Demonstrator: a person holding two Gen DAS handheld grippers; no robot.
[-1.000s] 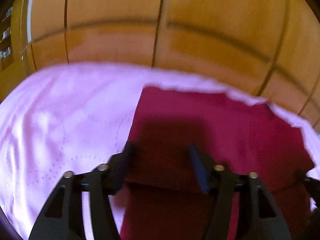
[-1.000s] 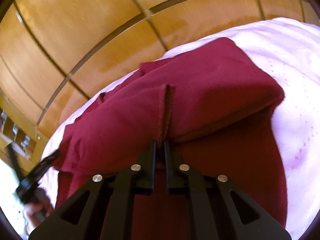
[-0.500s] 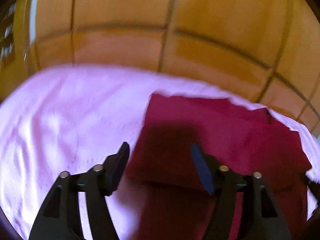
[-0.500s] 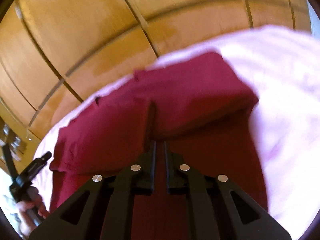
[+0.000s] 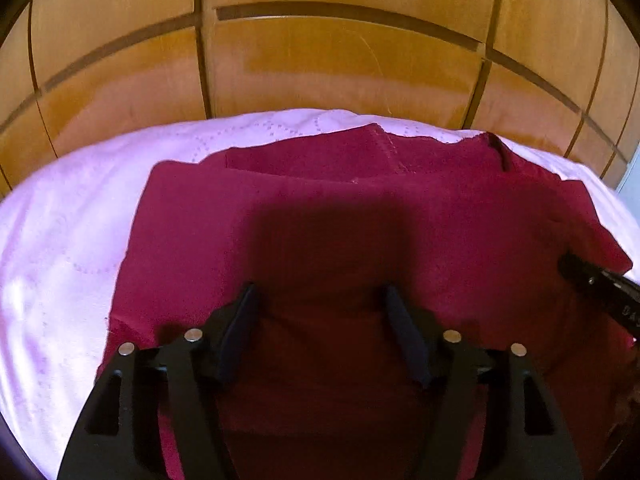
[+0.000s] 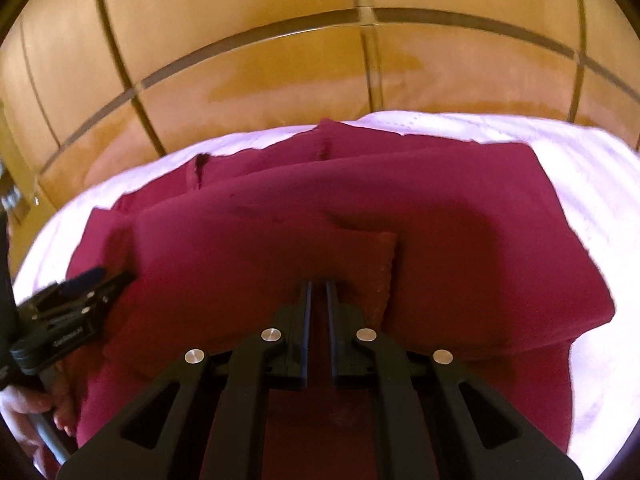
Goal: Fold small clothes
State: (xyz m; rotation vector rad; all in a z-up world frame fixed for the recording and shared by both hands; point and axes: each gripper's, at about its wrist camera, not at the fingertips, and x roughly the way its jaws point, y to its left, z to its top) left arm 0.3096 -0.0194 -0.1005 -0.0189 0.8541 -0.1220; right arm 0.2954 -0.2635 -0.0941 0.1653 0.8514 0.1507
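Crimson cloth is pinched in the right hand-held gripper [image 6: 318, 286], whose jaws are closed on a raised flap of the garment [image 6: 280, 248]. The left hand-held gripper [image 5: 318, 300] hovers over the garment's near part with jaws wide apart and nothing between them. The garment lies part-folded on the pink bedspread [image 5: 60, 220], before the wooden panelling [image 5: 320, 64]. Pulling from one pinch alone could drag and skew the layers beneath.

Glossy wooden panelled wall [image 5: 340, 68] behind pale pink quilted bedspread [image 5: 60, 220]
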